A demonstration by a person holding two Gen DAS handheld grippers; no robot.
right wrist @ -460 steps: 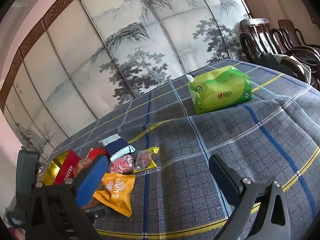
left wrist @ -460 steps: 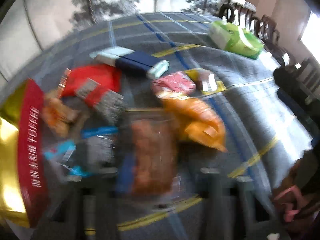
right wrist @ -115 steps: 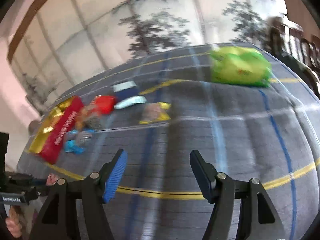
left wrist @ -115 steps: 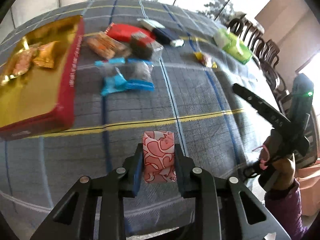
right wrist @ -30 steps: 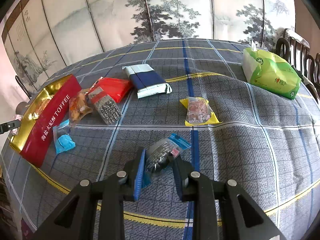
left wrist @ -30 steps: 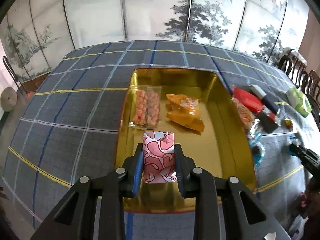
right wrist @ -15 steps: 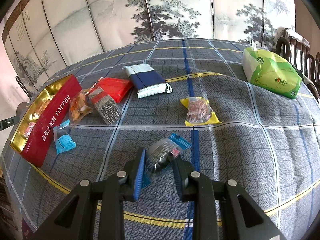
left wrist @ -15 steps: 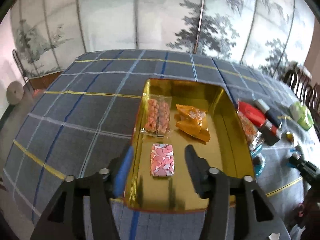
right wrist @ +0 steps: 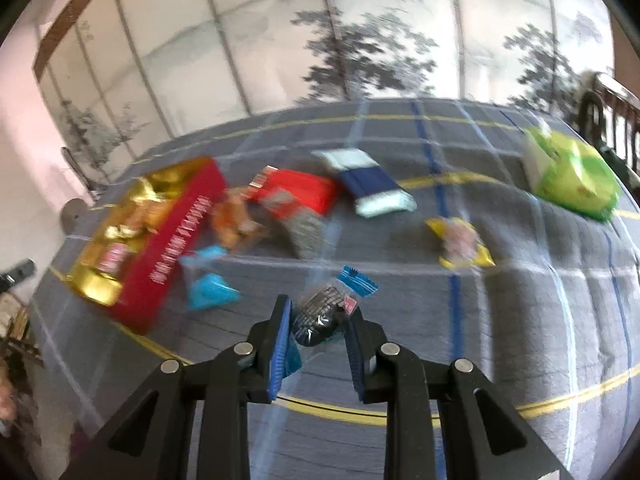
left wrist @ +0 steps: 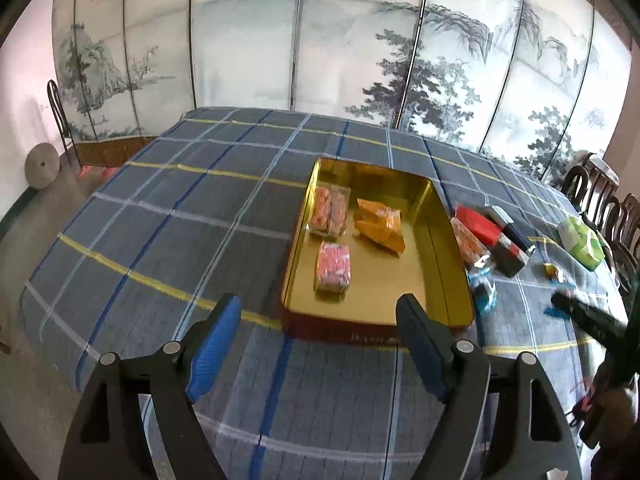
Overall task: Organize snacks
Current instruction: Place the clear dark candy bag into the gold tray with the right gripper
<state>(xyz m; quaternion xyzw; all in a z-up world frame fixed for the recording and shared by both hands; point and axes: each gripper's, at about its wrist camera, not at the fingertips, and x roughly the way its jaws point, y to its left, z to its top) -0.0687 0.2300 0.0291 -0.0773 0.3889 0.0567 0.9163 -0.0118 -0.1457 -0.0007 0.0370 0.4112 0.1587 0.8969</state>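
Jaws first: the left gripper (left wrist: 318, 312) stands wide with nothing between its blue pads, having just been opening, while the right gripper (right wrist: 318, 330) is clenched on a clear packet with a blue end (right wrist: 326, 308), low in the middle of the right wrist view. That packet is the thing in hand, and the gold tin (left wrist: 424, 208) it presumably belongs in sits at the left of the same blurred frame, red side showing. To do this step well I would carry the packet level over the tin's near wall, lower it onto a bare gold patch rather than on top of what lies there, and only then let go, since a crinkly wrapper can slip or cling to a pad. From the left wrist view, the tin holds three snacks: a pink patterned packet (left wrist: 333, 266) at centre, a clear pack of pink biscuits (left wrist: 330, 211) above it, and an orange packet (left wrist: 380, 226) to their right. Outside the tin on the plaid tablecloth (left wrist: 180, 216), counting from the right wrist view, I make out six loose snacks: one blue-ended clear packet (right wrist: 208, 280), one orange-filled clear bag (right wrist: 236, 220), one red pack (right wrist: 304, 190), one grey striped packet (right wrist: 304, 228) touching it, one navy and pale box (right wrist: 368, 186), and one yellow-edged packet (right wrist: 460, 242). One green tissue pack (right wrist: 572, 174) lies at the upper right, well apart.
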